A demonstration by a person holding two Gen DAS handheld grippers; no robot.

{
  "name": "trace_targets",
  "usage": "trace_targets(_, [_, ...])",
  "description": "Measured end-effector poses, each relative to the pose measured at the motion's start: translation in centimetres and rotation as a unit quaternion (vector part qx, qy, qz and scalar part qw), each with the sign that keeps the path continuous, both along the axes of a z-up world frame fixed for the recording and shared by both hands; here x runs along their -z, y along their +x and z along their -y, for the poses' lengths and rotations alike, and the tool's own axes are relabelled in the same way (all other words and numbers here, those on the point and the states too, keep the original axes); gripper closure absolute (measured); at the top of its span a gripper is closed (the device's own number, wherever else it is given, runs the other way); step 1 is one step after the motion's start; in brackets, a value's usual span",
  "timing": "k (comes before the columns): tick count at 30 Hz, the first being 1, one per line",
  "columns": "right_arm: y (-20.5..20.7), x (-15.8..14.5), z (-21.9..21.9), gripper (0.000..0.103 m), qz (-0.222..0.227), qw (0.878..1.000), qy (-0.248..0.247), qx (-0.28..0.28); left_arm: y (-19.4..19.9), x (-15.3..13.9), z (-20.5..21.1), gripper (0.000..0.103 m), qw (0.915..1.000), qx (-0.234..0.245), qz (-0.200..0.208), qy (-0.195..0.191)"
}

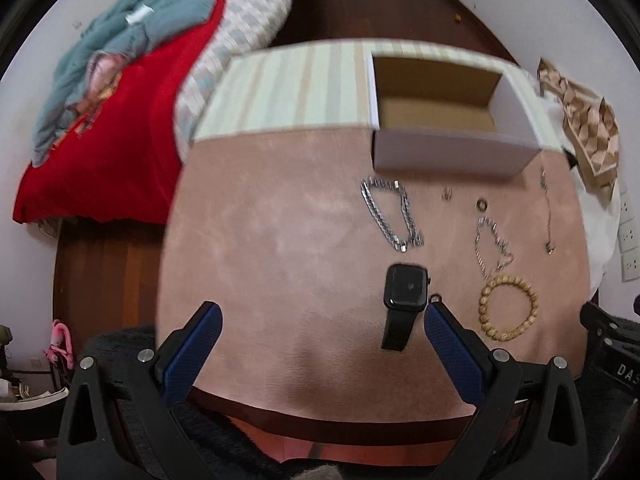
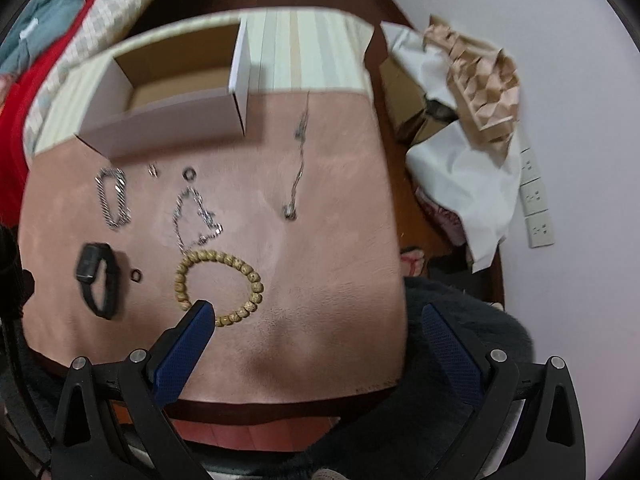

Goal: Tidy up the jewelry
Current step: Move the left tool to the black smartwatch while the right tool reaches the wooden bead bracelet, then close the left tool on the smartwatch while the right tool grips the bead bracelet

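Jewelry lies spread on a pink cloth (image 1: 260, 260) (image 2: 328, 264). A black smartwatch (image 1: 404, 300) (image 2: 98, 278) sits just ahead of my left gripper (image 1: 322, 312), which is open and empty above the cloth. Beside it are a wooden bead bracelet (image 1: 508, 306) (image 2: 220, 284), a heavy silver chain bracelet (image 1: 390, 212) (image 2: 112, 196), a thin silver chain (image 1: 492, 246) (image 2: 194, 216), a long pendant necklace (image 1: 548, 212) (image 2: 298, 160) and small rings (image 1: 482, 203) (image 2: 189, 174). My right gripper (image 2: 316, 308) is open, its left fingertip (image 2: 200, 312) over the bead bracelet. An open white box (image 1: 448, 116) (image 2: 168, 92) stands behind.
A bed with a red blanket (image 1: 112, 140) and teal cloth lies at the left. Crumpled brown paper (image 1: 588, 128) (image 2: 480, 80) and white cloth (image 2: 472, 184) sit at the right by wall sockets (image 2: 536, 204). A striped cloth (image 1: 288, 92) covers the table's far part.
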State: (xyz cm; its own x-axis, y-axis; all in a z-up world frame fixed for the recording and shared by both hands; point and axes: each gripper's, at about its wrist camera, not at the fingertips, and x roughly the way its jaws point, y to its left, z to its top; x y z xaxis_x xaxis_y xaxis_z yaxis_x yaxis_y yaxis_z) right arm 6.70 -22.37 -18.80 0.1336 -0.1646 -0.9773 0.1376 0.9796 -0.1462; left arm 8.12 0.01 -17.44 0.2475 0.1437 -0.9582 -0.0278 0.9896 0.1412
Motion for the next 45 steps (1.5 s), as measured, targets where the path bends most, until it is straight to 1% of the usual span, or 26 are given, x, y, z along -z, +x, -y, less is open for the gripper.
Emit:
trace_targets(2, [0.3, 1.8, -0.1, 0.0, -0.014, 1.0, 0.004, -0.002, -0.1, 1.3, 0.3, 0.0, 0.9999, 0.004, -0.012, -0.005])
trace_targets(5, [0.5, 3.6, -0.4, 0.0, -0.024, 1.0, 0.011, -0.004, -0.3, 2.7, 0.8, 0.0, 0.9995, 0.013, -0.023, -0.015])
trace_targets(9, [0.6, 4.7, -0.6, 0.004, -0.035, 0.999, 0.013, -0.009, -0.5, 4.0, 1.6, 0.0, 0.9985, 0.027, -0.032, -0.034])
trace_targets(14, [0.5, 5.6, -1.0, 0.009, -0.041, 0.999, 0.014, -0.013, -0.3, 5.1, 2.9, 0.0, 0.997, 0.048, -0.032, -0.051])
trace_targets(16, [0.5, 5.9, -1.0, 0.012, -0.041, 0.999, 0.012, -0.015, -0.3, 5.3, 3.4, 0.0, 0.9963, 0.06, -0.028, -0.055])
trace_targets(18, [0.6, 6.5, -1.0, 0.019, -0.045, 0.999, 0.012, -0.015, -0.2, 5.6, 3.7, 0.001, 0.9955, 0.068, -0.024, -0.06])
trace_targets(19, [0.5, 6.7, -1.0, 0.02, -0.047, 0.999, 0.013, -0.015, -0.1, 5.7, 3.8, 0.001, 0.9952, 0.071, -0.023, -0.062])
trace_targets(21, [0.5, 7.2, -1.0, 0.024, -0.049, 0.999, 0.017, -0.015, 0.2, 6.1, 3.8, 0.006, 0.9946, 0.077, -0.022, -0.065])
trace_targets(22, [0.5, 7.4, -1.0, 0.026, -0.05, 0.999, 0.016, -0.015, 0.3, 6.1, 3.9, 0.012, 0.9943, 0.08, -0.021, -0.067])
trace_targets(23, [0.5, 7.7, -1.1, 0.029, -0.05, 0.998, 0.018, -0.016, 0.4, 6.3, 4.1, 0.022, 0.994, 0.082, -0.021, -0.069])
trace_targets(24, [0.5, 7.9, -1.1, 0.031, -0.048, 0.999, 0.02, -0.016, 0.5, 6.4, 4.2, 0.027, 0.9938, 0.083, -0.022, -0.07])
trace_targets(26, [0.5, 8.2, -1.1, 0.033, -0.048, 0.999, 0.021, -0.014, 0.7, 6.8, 4.2, 0.045, 0.9933, 0.085, -0.025, -0.074])
trace_targets(27, [0.6, 8.5, -1.1, 0.035, -0.049, 0.998, 0.024, -0.013, 0.8, 7.0, 4.1, 0.051, 0.9932, 0.085, -0.026, -0.075])
trace_targets(28, [0.6, 8.7, -1.1, 0.037, -0.048, 0.998, 0.026, -0.012, 0.9, 7.2, 4.1, 0.066, 0.9932, 0.086, -0.027, -0.074])
trace_targets(29, [0.6, 8.9, -1.2, 0.04, -0.048, 0.998, 0.026, -0.011, 0.8, 7.3, 4.3, 0.077, 0.9932, 0.085, -0.03, -0.074])
trace_targets(31, [0.7, 9.0, -1.3, 0.041, -0.043, 0.999, 0.03, -0.011, 0.9, 7.7, 4.1, 0.087, 0.9933, 0.083, -0.034, -0.074])
trace_targets(34, [0.9, 9.0, -1.5, 0.043, -0.036, 0.999, 0.034, -0.014, 1.1, 7.8, 3.6, 0.087, 0.9938, 0.079, -0.026, -0.074])
trace_targets(36, [1.0, 8.9, -1.6, 0.051, -0.03, 0.999, 0.039, -0.018, 1.2, 7.7, 3.6, 0.087, 0.9942, 0.079, -0.022, -0.069])
trace_targets(38, [0.9, 8.8, -1.8, 0.058, -0.023, 0.998, 0.055, -0.018, 1.1, 7.7, 3.4, 0.087, 0.9941, 0.081, -0.021, -0.069])
trace_targets(40, [0.8, 8.8, -2.1, 0.062, -0.017, 0.998, 0.057, -0.021, 1.1, 7.7, 3.4, 0.087, 0.9941, 0.083, -0.019, -0.066])
trace_targets(43, [0.6, 8.6, -2.7, 0.074, -0.008, 0.998, 0.055, -0.035, 1.1, 7.8, 3.3, 0.087, 0.9942, 0.083, -0.019, -0.067])
trace_targets(44, [0.5, 8.5, -3.0, 0.085, -0.006, 0.998, 0.056, -0.04, 1.0, 7.8, 3.4, 0.087, 0.9941, 0.083, -0.019, -0.066])
trace_targets(45, [0.5, 8.5, -3.3, 0.092, -0.005, 0.998, 0.052, -0.043, 1.1, 7.8, 3.3, 0.087, 0.9941, 0.083, -0.019, -0.067])
